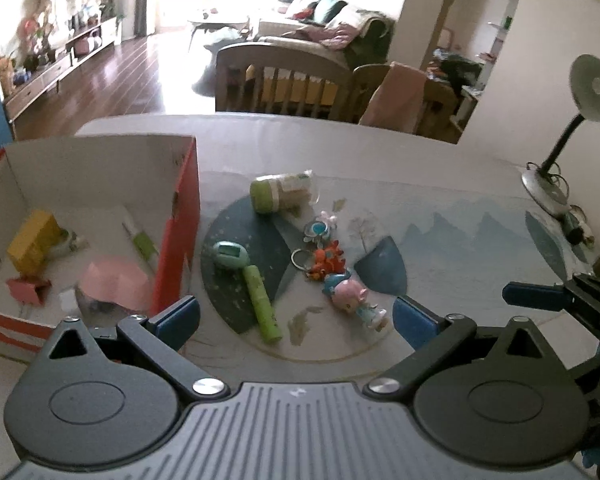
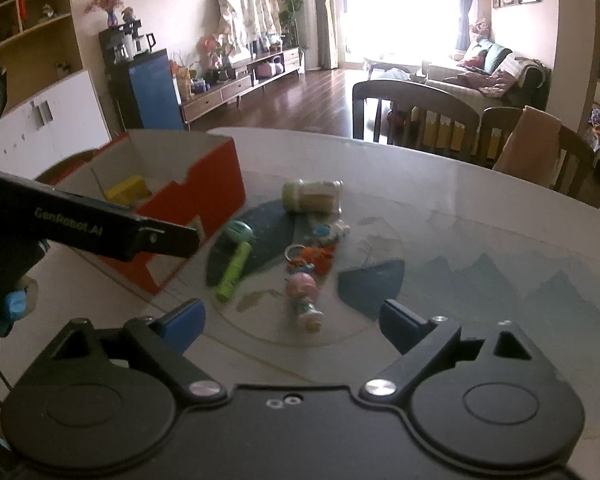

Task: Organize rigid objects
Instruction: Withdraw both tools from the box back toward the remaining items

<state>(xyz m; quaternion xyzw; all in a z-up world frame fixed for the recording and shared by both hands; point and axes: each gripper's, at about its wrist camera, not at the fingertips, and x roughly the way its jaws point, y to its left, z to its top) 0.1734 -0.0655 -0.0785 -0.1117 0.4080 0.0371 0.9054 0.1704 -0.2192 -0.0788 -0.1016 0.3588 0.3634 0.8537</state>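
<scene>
Pig figurine point(image 1: 350, 295) lies nearest on table point(image 1: 460, 264); box point(image 1: 176, 240) sits left. Both grippers, left point(image 1: 296, 318) & right point(image 2: 292, 322), gape empty. Suggest grabbing it across the body, w/ keychains point(image 1: 320, 258) left clear.

Open right gripper point(image 2: 290, 322) above pink figurine point(image 2: 303, 294).

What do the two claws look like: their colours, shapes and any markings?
Both claws, the left claw and the right claw, have black linkage arms on round black hubs, with blue pads on the fingers. The right wrist view shows the left one's side lettered "GenRobot.AI".
</scene>
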